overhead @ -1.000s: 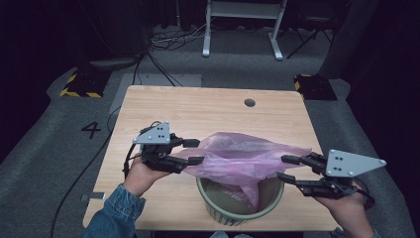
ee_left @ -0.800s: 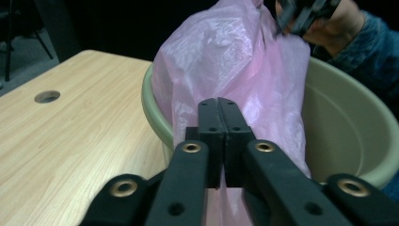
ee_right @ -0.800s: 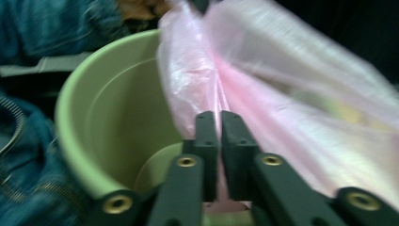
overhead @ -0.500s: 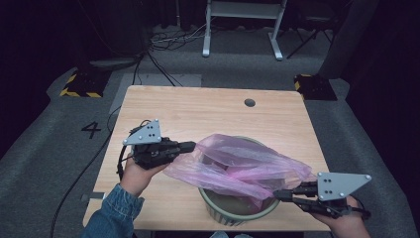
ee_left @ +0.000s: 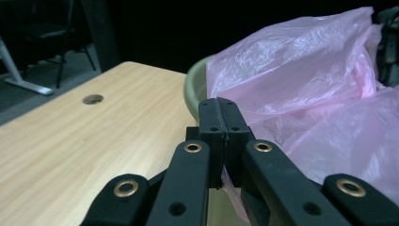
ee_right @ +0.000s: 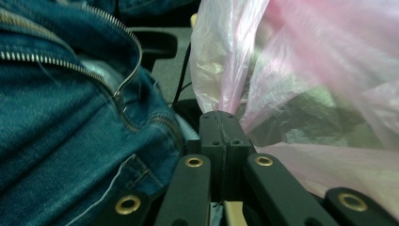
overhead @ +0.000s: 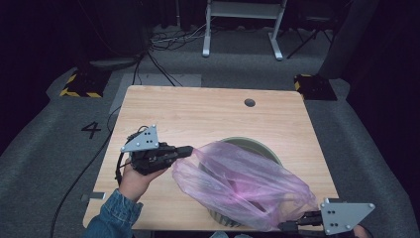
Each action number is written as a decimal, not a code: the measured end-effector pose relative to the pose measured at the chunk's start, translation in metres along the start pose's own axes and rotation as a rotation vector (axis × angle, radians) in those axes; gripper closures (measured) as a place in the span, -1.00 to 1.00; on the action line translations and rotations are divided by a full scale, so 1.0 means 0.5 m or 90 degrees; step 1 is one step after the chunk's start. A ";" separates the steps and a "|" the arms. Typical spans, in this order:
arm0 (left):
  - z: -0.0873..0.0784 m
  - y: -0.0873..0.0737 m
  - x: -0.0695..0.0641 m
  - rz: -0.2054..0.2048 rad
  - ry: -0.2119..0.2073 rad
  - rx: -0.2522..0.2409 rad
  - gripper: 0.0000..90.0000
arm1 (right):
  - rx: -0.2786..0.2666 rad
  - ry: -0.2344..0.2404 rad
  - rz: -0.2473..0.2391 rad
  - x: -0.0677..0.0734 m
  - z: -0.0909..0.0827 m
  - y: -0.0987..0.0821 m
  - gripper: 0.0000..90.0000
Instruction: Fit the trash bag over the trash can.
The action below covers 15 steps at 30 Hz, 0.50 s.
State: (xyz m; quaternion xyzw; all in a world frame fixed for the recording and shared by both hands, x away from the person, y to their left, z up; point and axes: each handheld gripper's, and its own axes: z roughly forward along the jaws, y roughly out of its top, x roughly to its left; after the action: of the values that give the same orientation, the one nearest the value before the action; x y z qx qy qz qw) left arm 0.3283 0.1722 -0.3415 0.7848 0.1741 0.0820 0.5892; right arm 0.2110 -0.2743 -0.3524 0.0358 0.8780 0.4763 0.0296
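A pink see-through plastic bag point(overhead: 242, 181) lies stretched over a round green bin point(overhead: 247, 141) on the wooden table point(overhead: 198, 114). My left gripper point(overhead: 187, 149) is shut on the bag's left edge, level with the bin's rim. In the left gripper view the jaws point(ee_left: 219, 107) meet, plastic is pinched between them, and the bag point(ee_left: 301, 70) billows beside the bin's rim point(ee_left: 193, 87). My right gripper point(overhead: 292, 227) is shut on the bag's opposite end at the table's near right corner. In the right gripper view the bag point(ee_right: 329, 47) rises from the closed tips point(ee_right: 221, 120).
A cable hole point(overhead: 249, 102) sits in the table's far right part. A person's denim jacket point(ee_right: 61, 117) is close to the left of the right gripper. A white desk frame point(overhead: 242, 10) and floor cables point(overhead: 163, 44) lie beyond the table.
Both grippers, open at the bag a second ago, have shut on it. The right one has pulled down toward the near right corner, stretching the bag across the bin. The left barely moved.
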 end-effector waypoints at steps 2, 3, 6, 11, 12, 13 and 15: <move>0.003 -0.006 -0.001 -0.003 -0.006 -0.002 0.99 | 0.008 0.000 -0.001 0.007 0.010 -0.004 1.00; 0.003 -0.007 -0.001 -0.004 -0.010 -0.005 0.99 | 0.009 -0.004 -0.004 0.012 0.010 -0.002 0.99; 0.002 -0.001 -0.001 -0.007 -0.012 -0.024 0.91 | -0.011 -0.023 -0.010 0.020 -0.003 0.012 0.72; 0.001 0.019 -0.006 -0.010 -0.026 -0.038 0.46 | -0.066 -0.105 -0.010 0.016 -0.052 0.043 0.29; 0.001 0.020 -0.006 -0.008 -0.027 -0.037 0.40 | -0.086 -0.129 -0.012 0.013 -0.066 0.050 0.24; 0.001 0.022 -0.008 -0.007 -0.031 -0.037 0.35 | -0.094 -0.140 -0.012 0.011 -0.072 0.053 0.22; 0.001 0.027 -0.014 -0.006 -0.032 -0.035 0.19 | -0.123 -0.177 -0.012 0.002 -0.094 0.064 0.17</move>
State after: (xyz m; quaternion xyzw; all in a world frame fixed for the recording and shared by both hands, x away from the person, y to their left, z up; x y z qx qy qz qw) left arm 0.3246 0.1659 -0.3282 0.7693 0.1609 0.0643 0.6149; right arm 0.2069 -0.2961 -0.3002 0.0904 0.8158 0.5488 0.1587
